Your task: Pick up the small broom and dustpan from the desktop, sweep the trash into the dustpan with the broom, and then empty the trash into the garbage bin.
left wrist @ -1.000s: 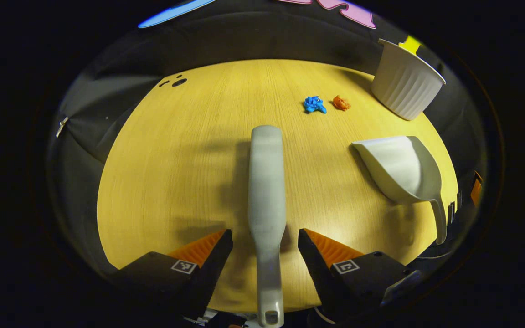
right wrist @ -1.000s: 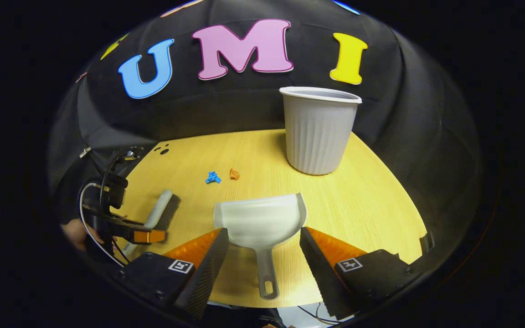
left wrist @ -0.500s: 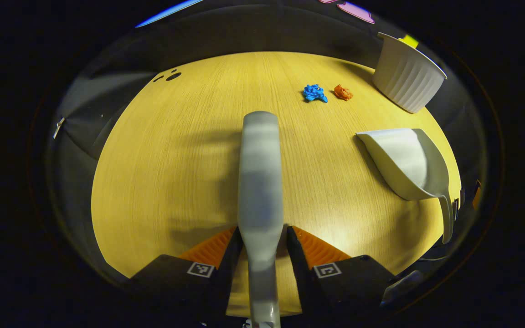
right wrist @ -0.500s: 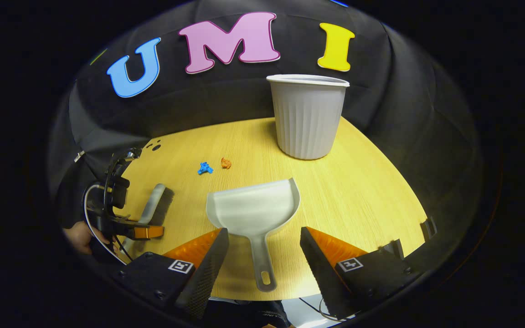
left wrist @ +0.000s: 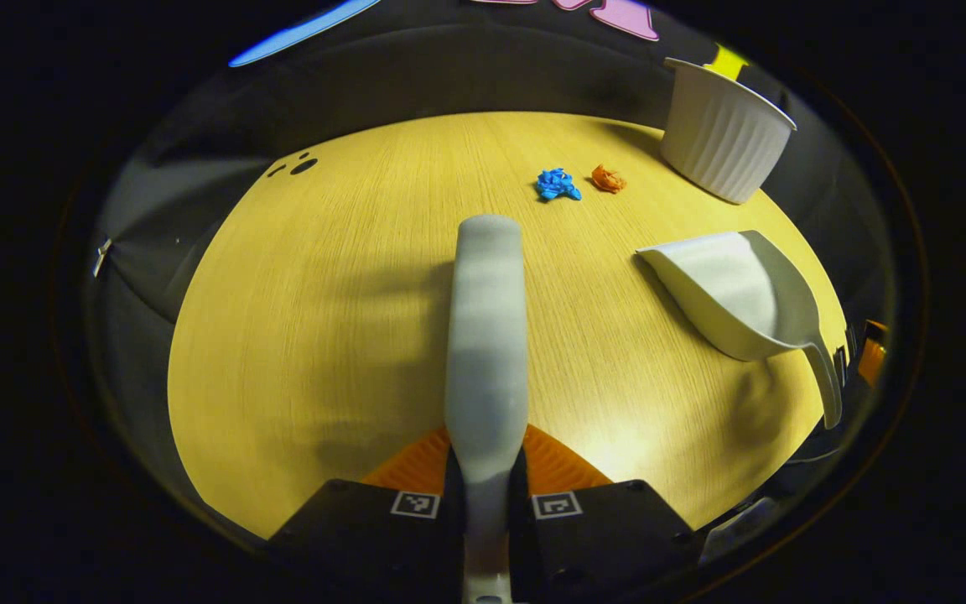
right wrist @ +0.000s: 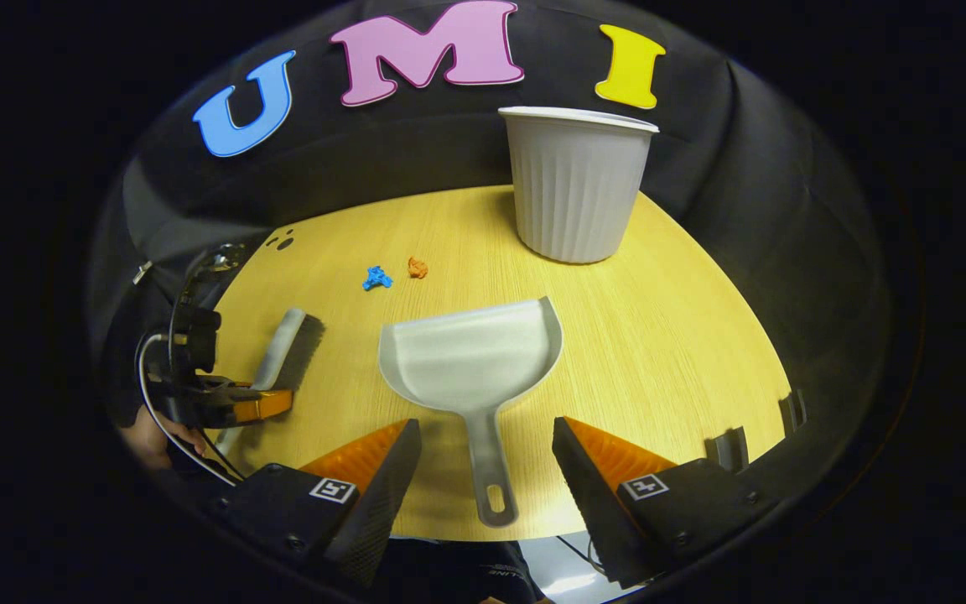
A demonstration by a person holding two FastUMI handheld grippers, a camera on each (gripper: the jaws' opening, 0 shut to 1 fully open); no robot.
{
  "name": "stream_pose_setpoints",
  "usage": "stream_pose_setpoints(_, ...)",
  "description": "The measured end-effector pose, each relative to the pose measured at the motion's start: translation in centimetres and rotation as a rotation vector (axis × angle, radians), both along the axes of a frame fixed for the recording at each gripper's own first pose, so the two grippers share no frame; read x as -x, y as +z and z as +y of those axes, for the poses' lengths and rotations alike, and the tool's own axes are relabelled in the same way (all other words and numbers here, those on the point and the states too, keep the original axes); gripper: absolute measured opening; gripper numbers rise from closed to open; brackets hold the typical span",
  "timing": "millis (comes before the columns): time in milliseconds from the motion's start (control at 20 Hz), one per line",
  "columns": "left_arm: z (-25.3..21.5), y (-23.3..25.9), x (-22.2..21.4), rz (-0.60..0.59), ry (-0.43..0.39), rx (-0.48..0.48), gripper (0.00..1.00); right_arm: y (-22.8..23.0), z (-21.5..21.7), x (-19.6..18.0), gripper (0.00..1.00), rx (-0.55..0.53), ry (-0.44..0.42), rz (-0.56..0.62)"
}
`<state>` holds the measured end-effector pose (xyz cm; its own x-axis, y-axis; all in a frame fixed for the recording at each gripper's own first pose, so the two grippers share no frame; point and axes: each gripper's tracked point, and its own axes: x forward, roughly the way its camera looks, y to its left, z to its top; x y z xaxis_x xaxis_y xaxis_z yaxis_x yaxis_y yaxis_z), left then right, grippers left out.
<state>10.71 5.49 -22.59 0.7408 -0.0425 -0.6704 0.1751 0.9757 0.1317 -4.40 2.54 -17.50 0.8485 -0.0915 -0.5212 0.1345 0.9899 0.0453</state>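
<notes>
— How is the broom (left wrist: 485,335) held, and why there?

— It is pinched at the narrow part of its handle by the left gripper (left wrist: 485,491), whose jaws are pressed against both sides of it. The head is pointed away, toward the far edge of the table (left wrist: 298,335), probably so that the bristles can be drawn over the trash.

— And the dustpan (right wrist: 470,356)?

— It is not yet gripped. It lies flat near the near edge, with its handle between the spread jaws of the right gripper (right wrist: 487,457), which touch nothing. The mouth is turned toward the far edge, where the blue scrap (right wrist: 376,278) and the orange scrap (right wrist: 418,268) lie close together.

— Where is the bin (right wrist: 577,180) placed?

— It stands upright at the far right edge, near the dustpan, so a short way for emptying is expected.
</notes>
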Motion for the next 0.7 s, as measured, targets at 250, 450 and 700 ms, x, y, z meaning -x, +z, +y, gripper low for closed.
stream_pose_setpoints(250, 1.1, 1.1, 2.3, -0.064, 0.044, 0.095, 0.25, -1.5, -0.7, -0.4, 0.98, 0.001, -0.035, 0.085)
stream_pose_setpoints(450, 2.9, 1.7, 4.7, -0.082, 0.071, 0.101, 0.25, -4.1, -0.4, -1.3, 0.98, -0.057, -0.044, 0.191)
stream_pose_setpoints(700, 4.7, 1.5, 7.0, -0.081, 0.143, 0.129, 0.25, -7.6, -1.4, -3.2, 0.99, -0.025, -0.056, 0.292)
